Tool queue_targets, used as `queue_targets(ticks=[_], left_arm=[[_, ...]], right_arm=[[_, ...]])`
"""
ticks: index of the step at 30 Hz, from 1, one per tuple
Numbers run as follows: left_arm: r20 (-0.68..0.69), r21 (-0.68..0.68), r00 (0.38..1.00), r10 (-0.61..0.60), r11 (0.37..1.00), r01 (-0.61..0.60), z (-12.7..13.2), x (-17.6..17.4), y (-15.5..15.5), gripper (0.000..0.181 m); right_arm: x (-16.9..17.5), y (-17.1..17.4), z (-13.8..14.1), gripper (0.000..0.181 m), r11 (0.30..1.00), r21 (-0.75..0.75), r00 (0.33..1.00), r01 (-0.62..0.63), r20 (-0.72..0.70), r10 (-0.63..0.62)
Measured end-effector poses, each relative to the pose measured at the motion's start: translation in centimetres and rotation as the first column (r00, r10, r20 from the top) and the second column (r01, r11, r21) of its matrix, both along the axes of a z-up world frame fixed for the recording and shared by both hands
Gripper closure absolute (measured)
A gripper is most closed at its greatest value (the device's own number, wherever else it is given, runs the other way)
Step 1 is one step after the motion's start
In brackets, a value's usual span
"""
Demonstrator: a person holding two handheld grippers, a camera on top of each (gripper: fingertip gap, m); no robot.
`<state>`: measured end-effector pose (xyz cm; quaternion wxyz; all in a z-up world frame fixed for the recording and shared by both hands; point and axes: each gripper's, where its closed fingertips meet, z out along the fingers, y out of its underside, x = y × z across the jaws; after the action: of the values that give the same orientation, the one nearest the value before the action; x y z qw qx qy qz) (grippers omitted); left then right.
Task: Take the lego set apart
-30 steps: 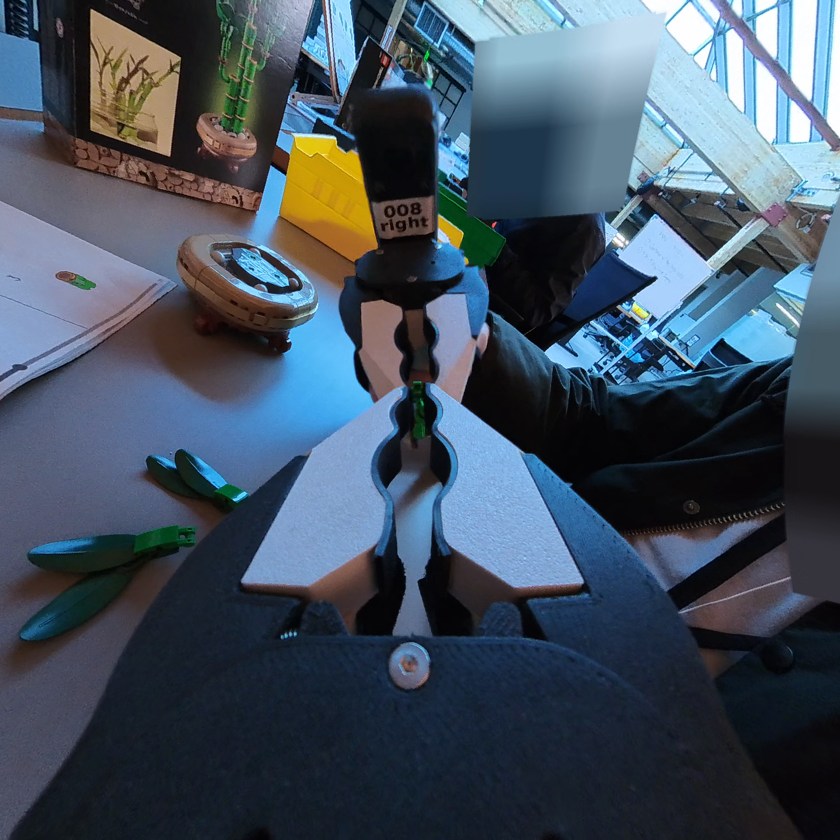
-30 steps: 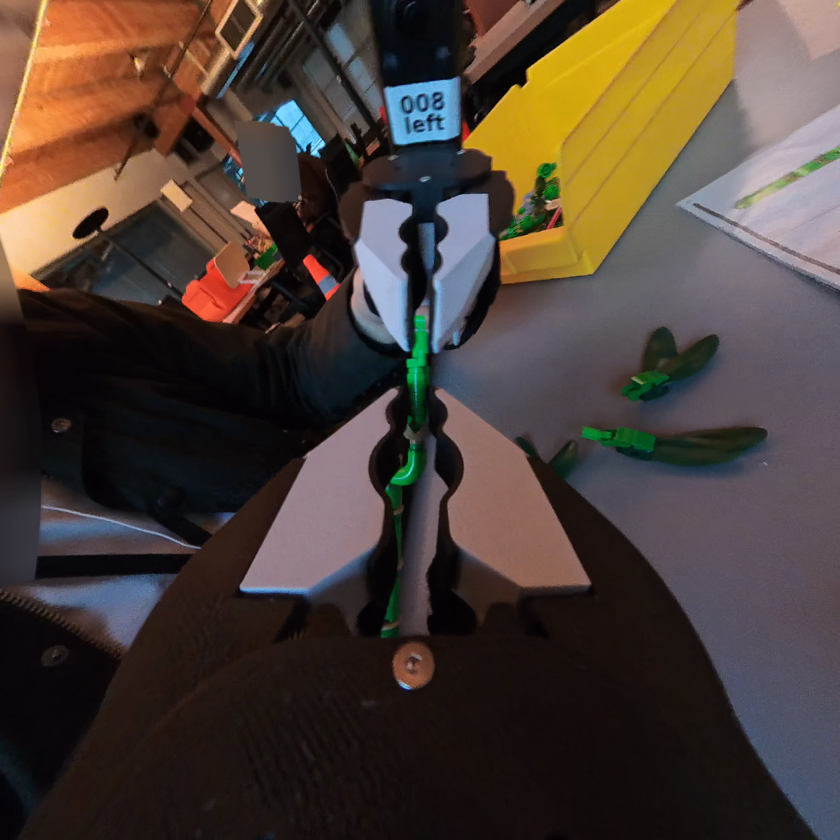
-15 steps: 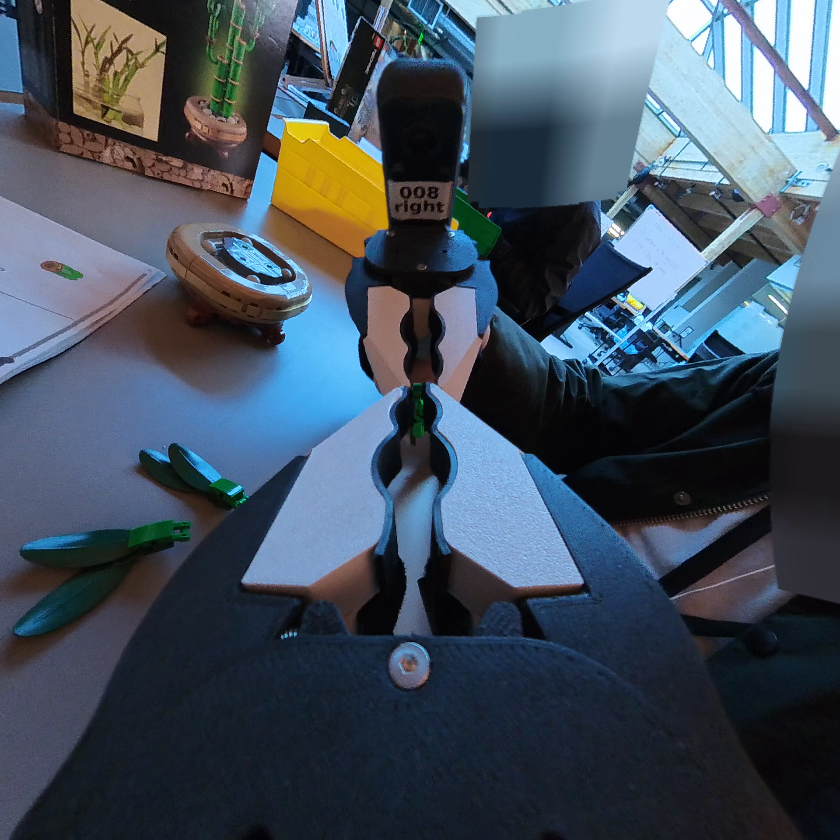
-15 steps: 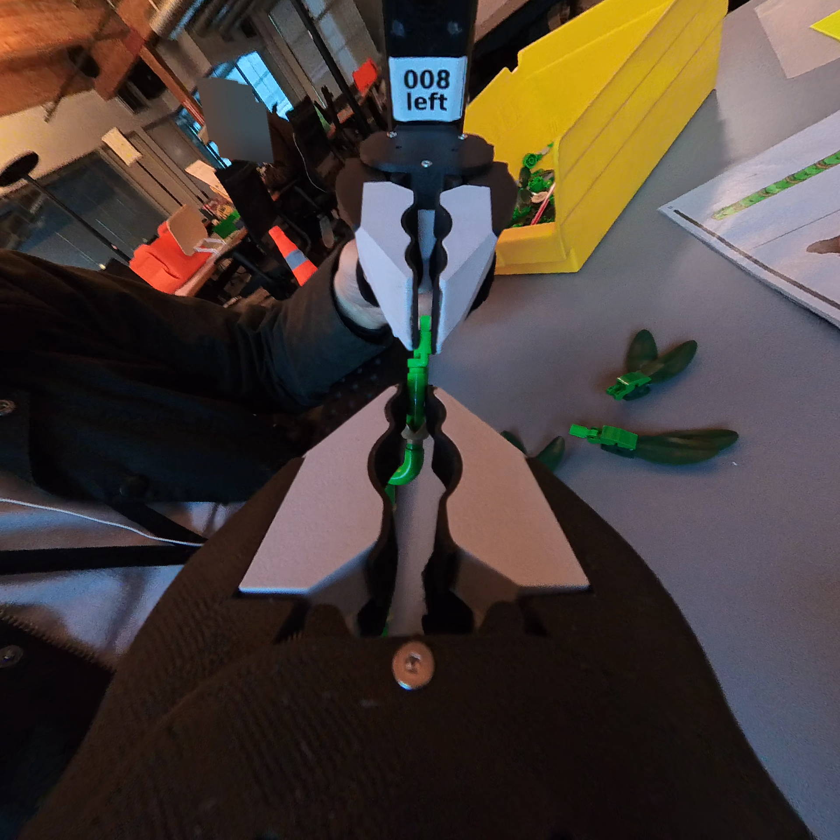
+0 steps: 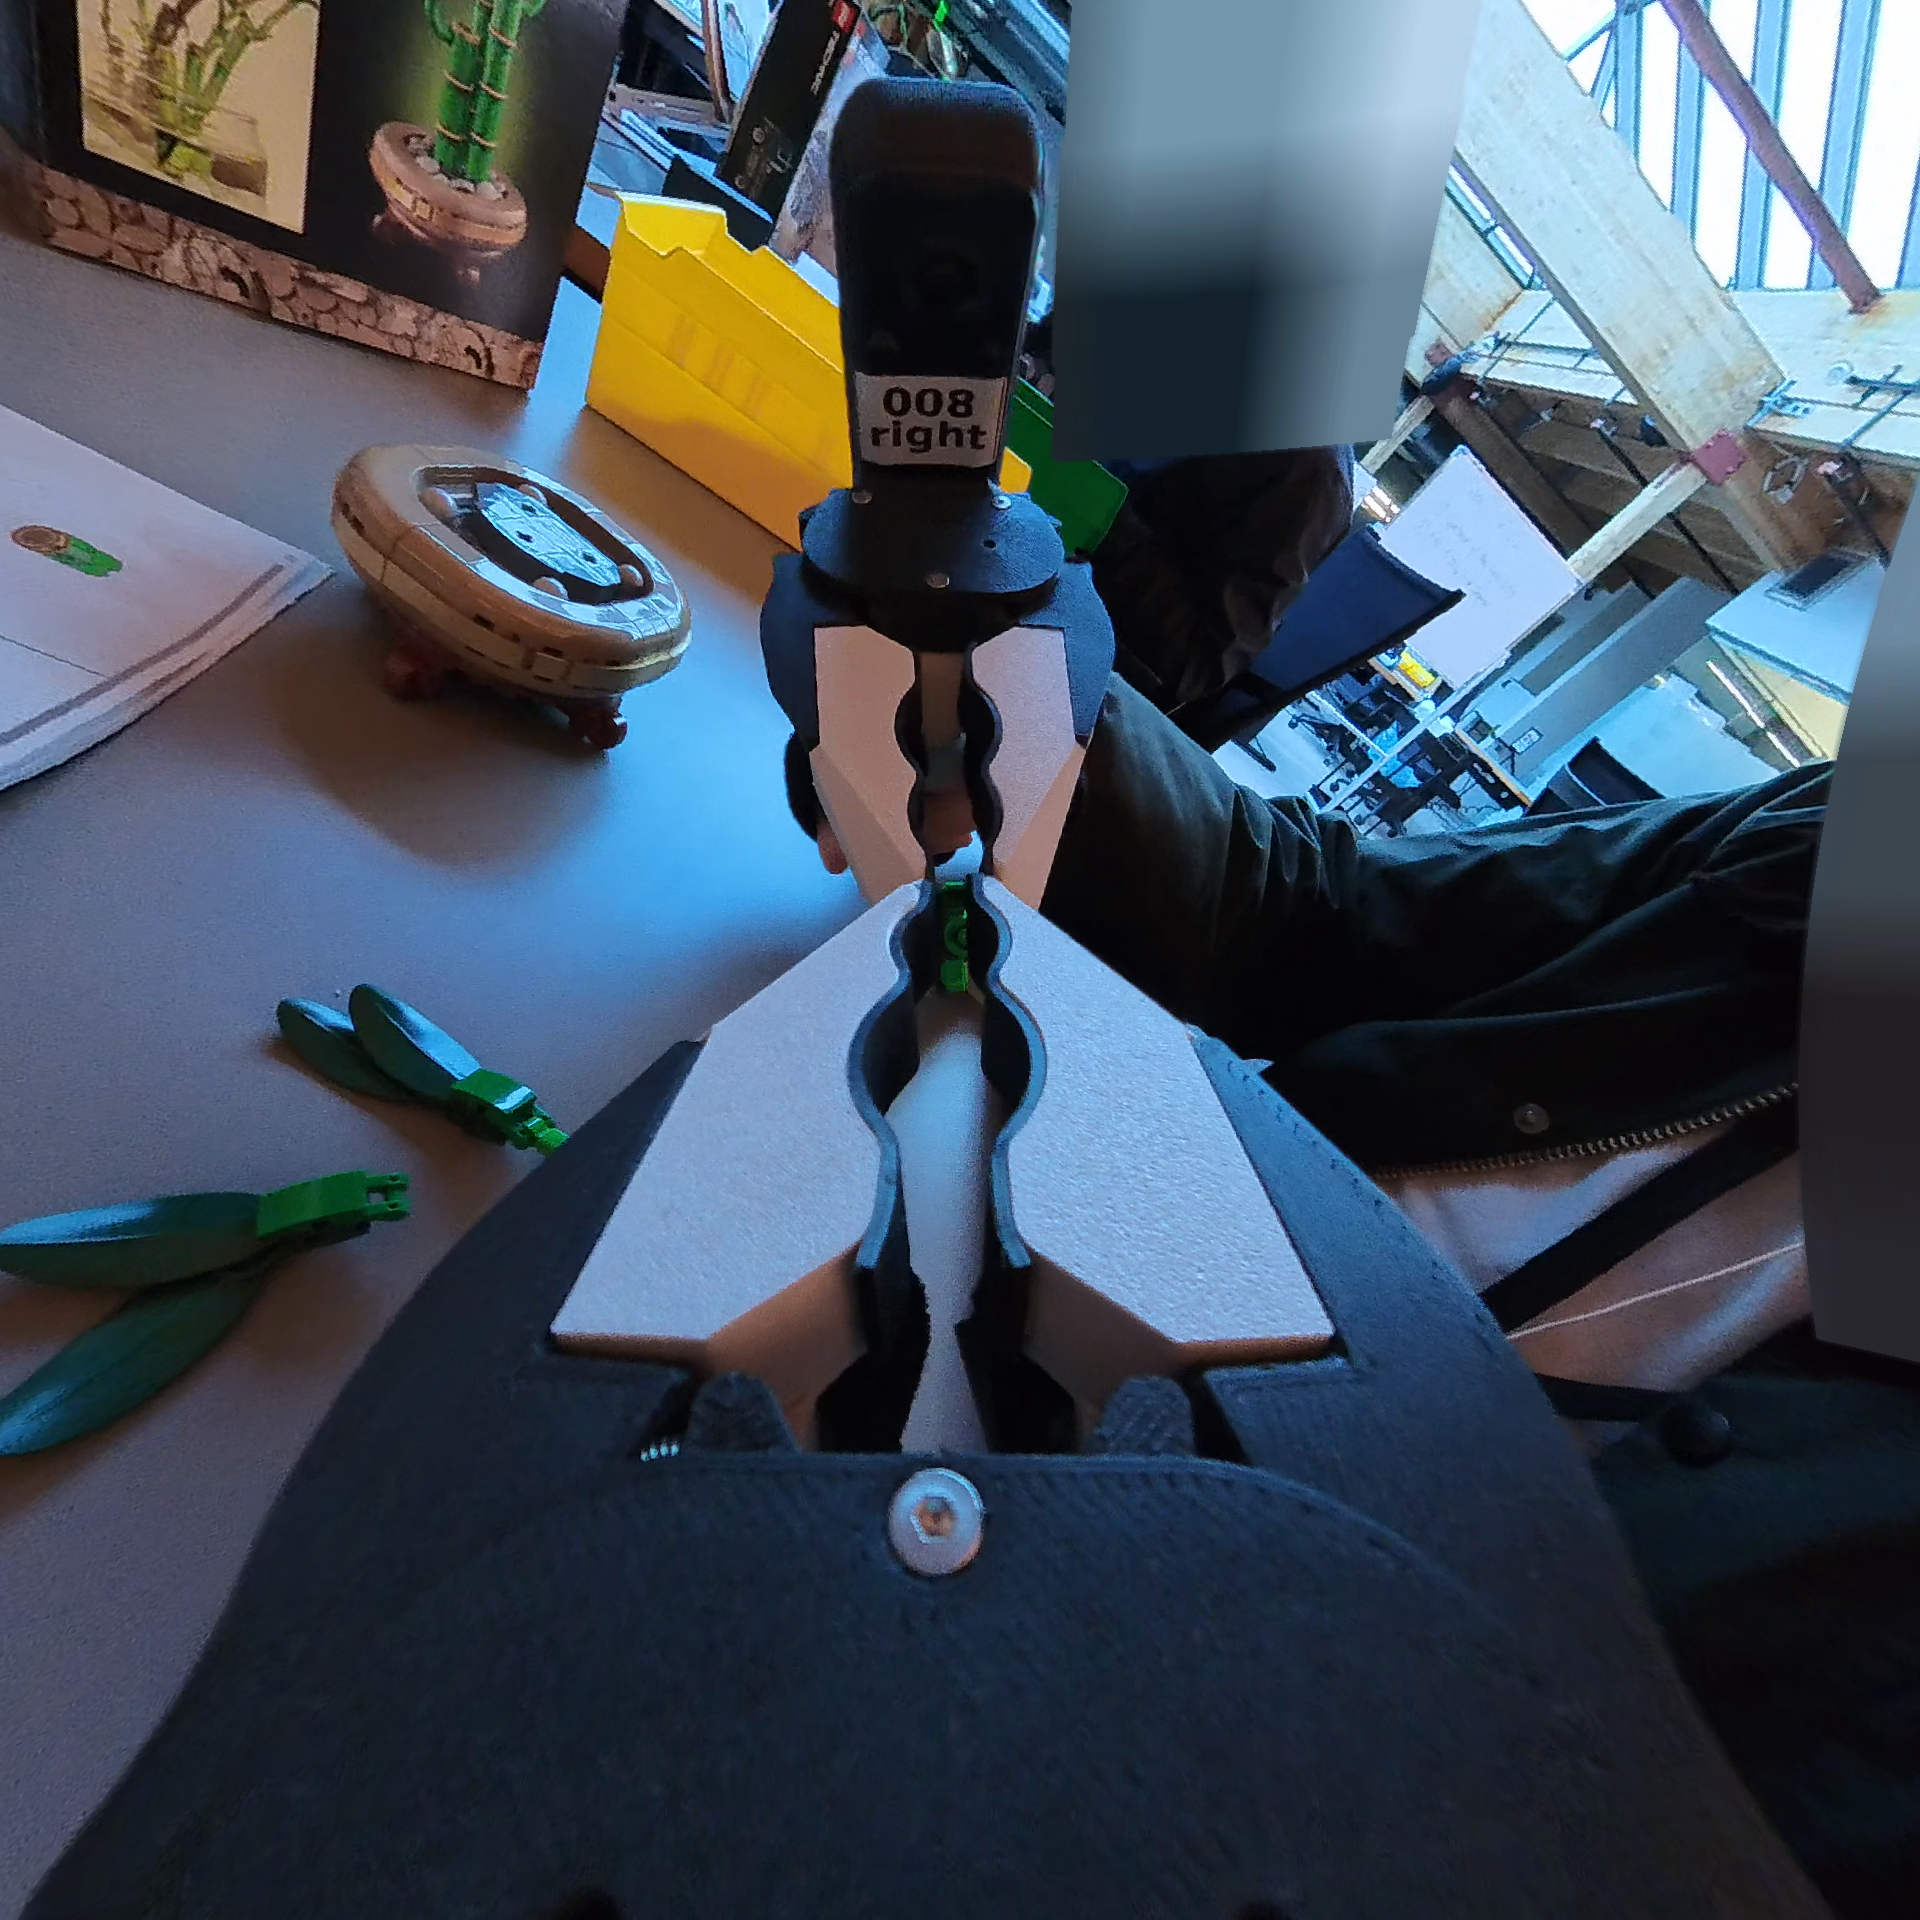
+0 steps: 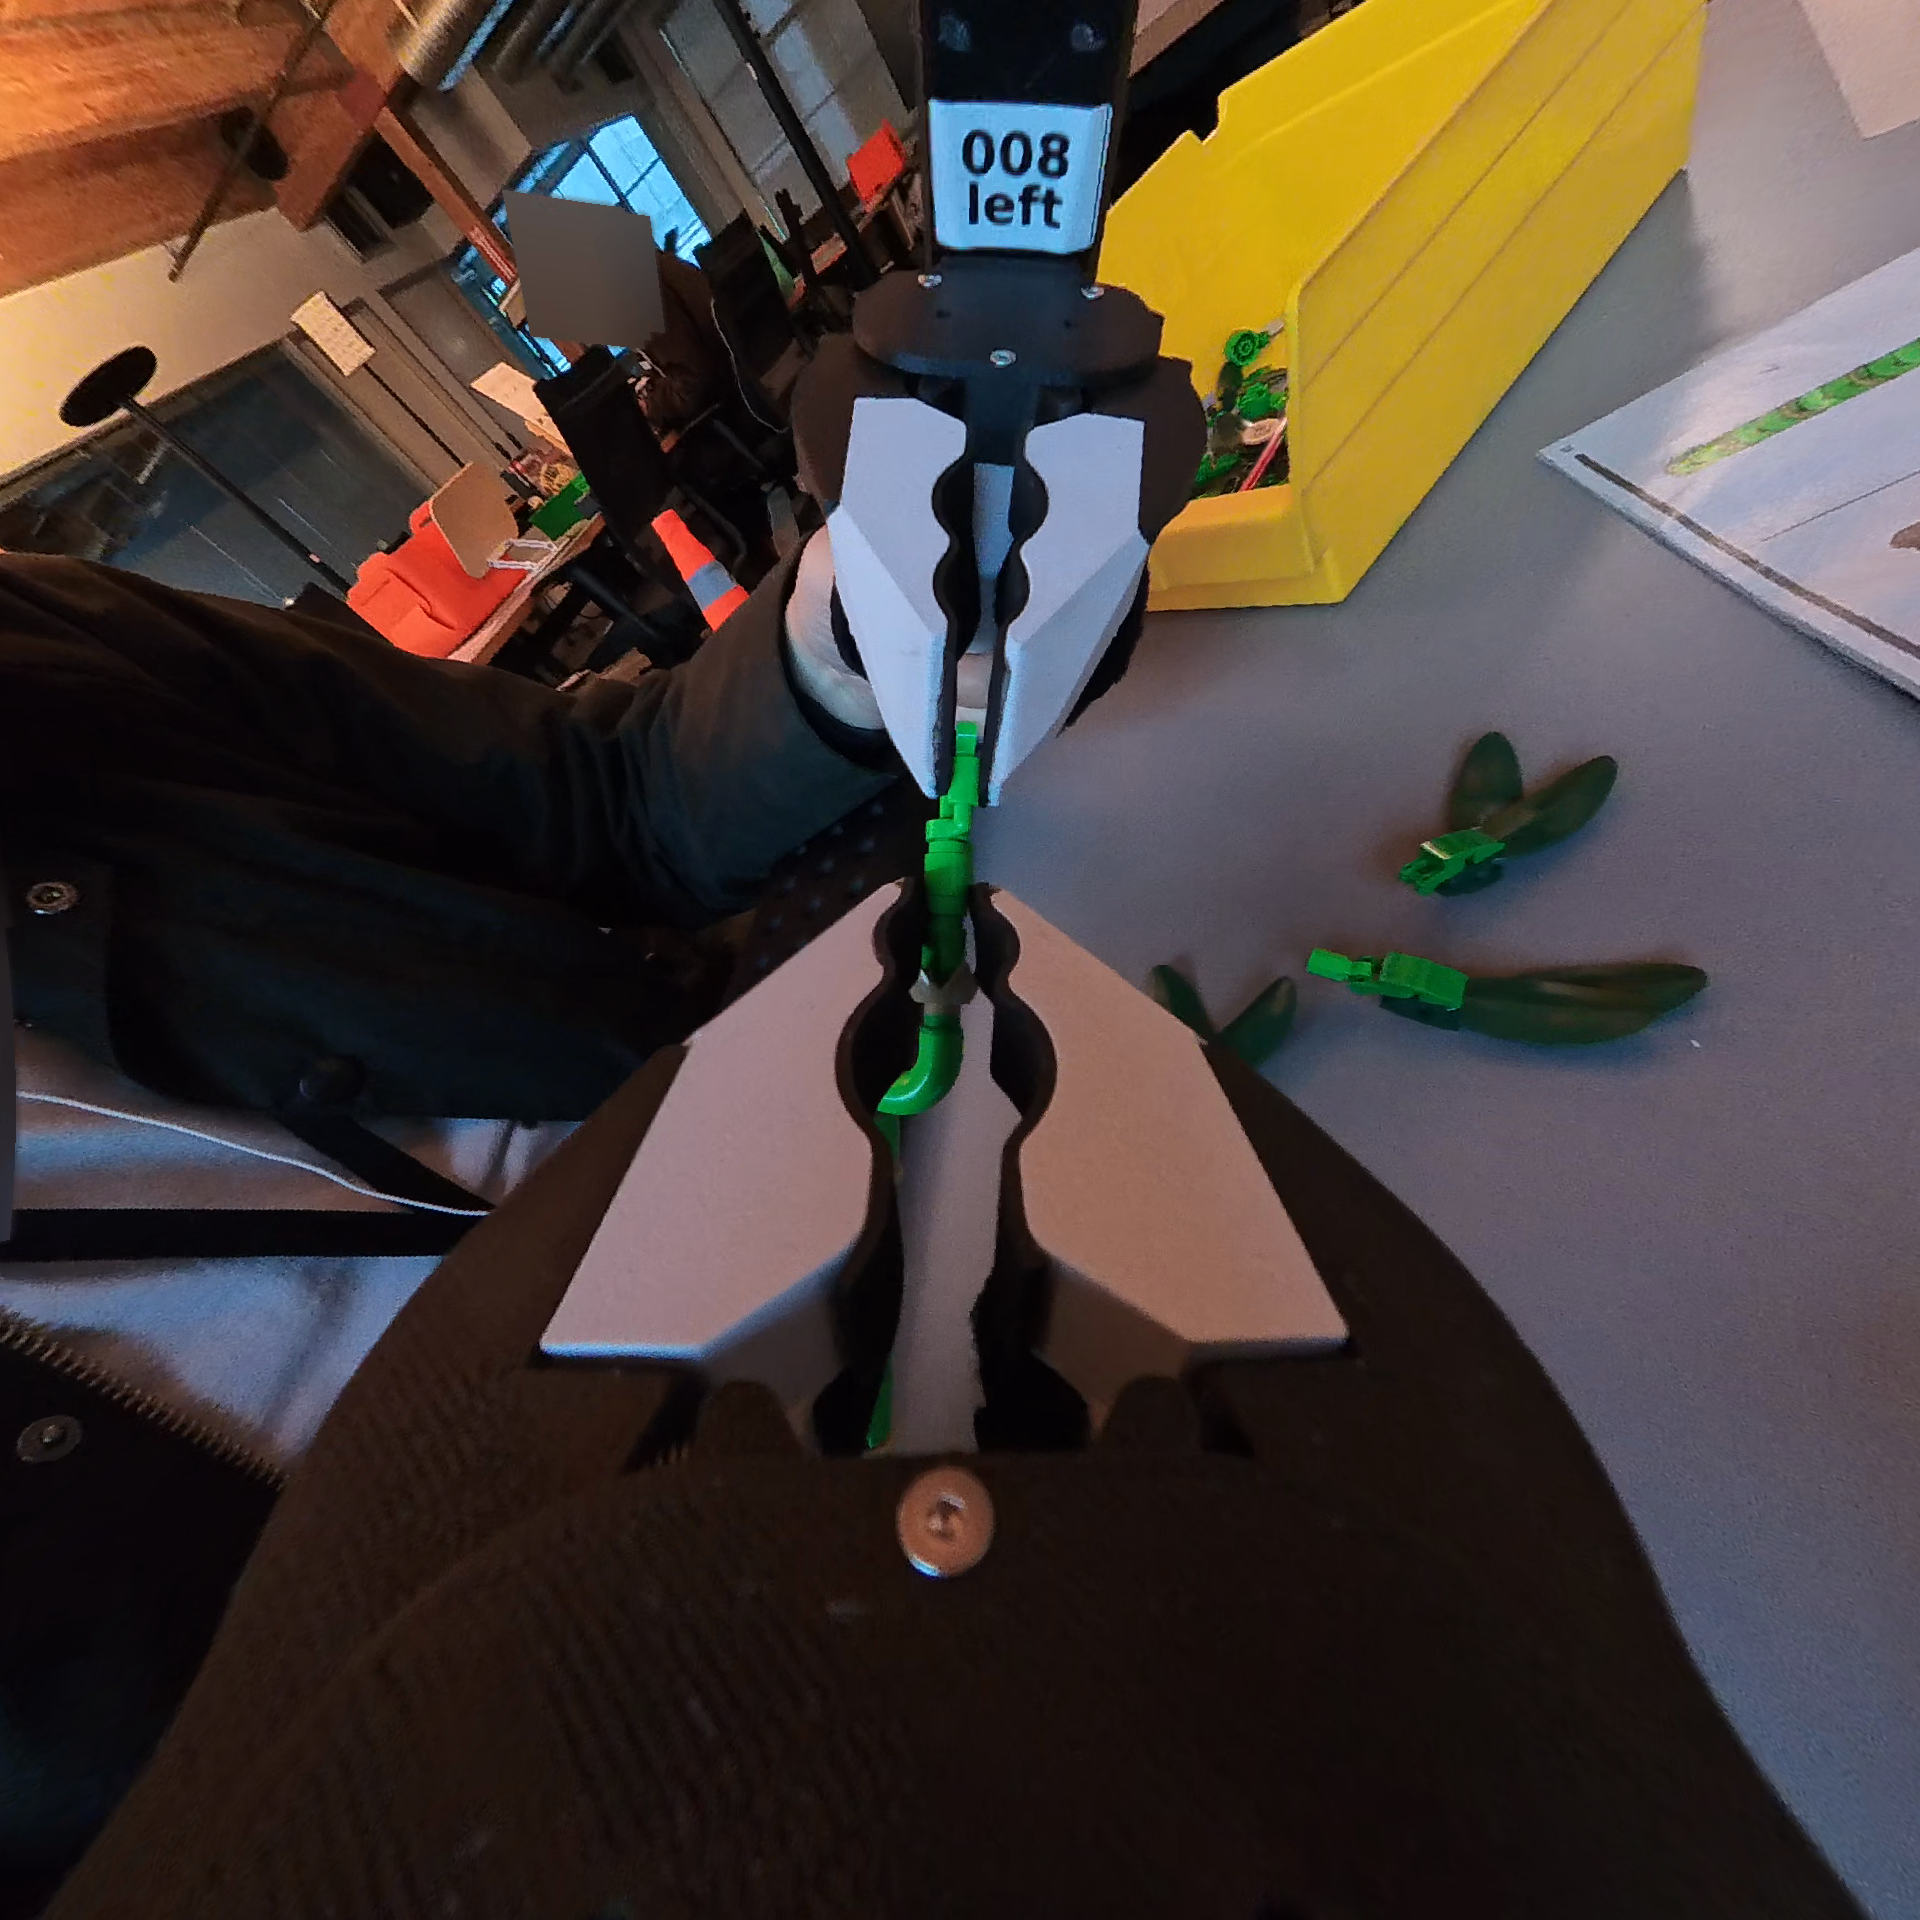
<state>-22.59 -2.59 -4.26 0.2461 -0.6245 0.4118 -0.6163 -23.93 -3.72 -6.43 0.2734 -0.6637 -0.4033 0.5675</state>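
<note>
A thin green lego stem piece [image 6: 948, 904] is held in the air between both grippers, which face each other tip to tip. My right gripper [image 6: 943, 896] is shut on one end; a curved green part [image 6: 920, 1081] runs back between its fingers. My left gripper [image 5: 951, 906] is shut on the other end [image 5: 952, 935]. It also shows in the right wrist view [image 6: 961, 792], and the right gripper shows in the left wrist view [image 5: 954, 862]. Loose dark green leaf pieces [image 5: 416, 1070] [image 6: 1507, 997] lie on the grey table [image 5: 312, 883].
A tan oval lego base [image 5: 509, 603] stands on the table. A yellow bin [image 6: 1403, 312] holds green lego parts. The set's box [image 5: 291, 156] stands at the back. An instruction booklet [image 5: 104, 623] lies on the left. The person's dark sleeves are behind both grippers. Both grippers' tips are close together, under 4 cm apart.
Both grippers stay shut on the green stem piece. The pair has tilted and shifted slightly, so the table and bin sit a little differently in view.
</note>
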Motion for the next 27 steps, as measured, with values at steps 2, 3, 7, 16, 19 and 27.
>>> queue_targets(ticks=[2, 3, 7, 16, 19, 27], left_arm=[[0.001, 0.000, 1.000, 0.003, 1.000, -0.003, 0.0, -0.1, 0.0, 0.178], [-0.009, 0.005, 1.000, 0.007, 1.000, -0.007, -0.1, -0.1, 0.1, 0.178], [-0.003, 0.008, 1.000, 0.010, 1.000, -0.010, 0.0, 0.0, 0.0, 0.178], [0.007, 0.016, 1.000, 0.010, 1.000, -0.010, 0.3, 0.0, 0.0, 0.178], [0.008, 0.016, 1.000, 0.013, 1.000, -0.014, 0.3, 0.0, 0.1, 0.178], [-0.001, 0.042, 0.999, 0.034, 0.999, -0.034, 0.3, -0.1, 0.2, 0.178]], right_arm=[[0.1, 0.1, 0.4, 0.168, 1.000, -0.013, 1.000, 0.002, -0.021, -0.002], [0.2, 0.3, 0.8, 0.166, 1.000, -0.017, 0.999, 0.012, -0.046, -0.013], [1.0, 1.6, 1.9, 0.169, 0.996, -0.029, 0.991, 0.080, -0.106, -0.082], [0.2, 1.1, 1.8, 0.180, 0.996, -0.079, 0.991, 0.048, -0.119, -0.057], [0.1, 1.2, 1.8, 0.180, 0.990, -0.130, 0.988, 0.045, -0.138, -0.063], [0.0, 1.3, 1.9, 0.178, 0.971, -0.234, 0.984, 0.039, -0.160, -0.078]])
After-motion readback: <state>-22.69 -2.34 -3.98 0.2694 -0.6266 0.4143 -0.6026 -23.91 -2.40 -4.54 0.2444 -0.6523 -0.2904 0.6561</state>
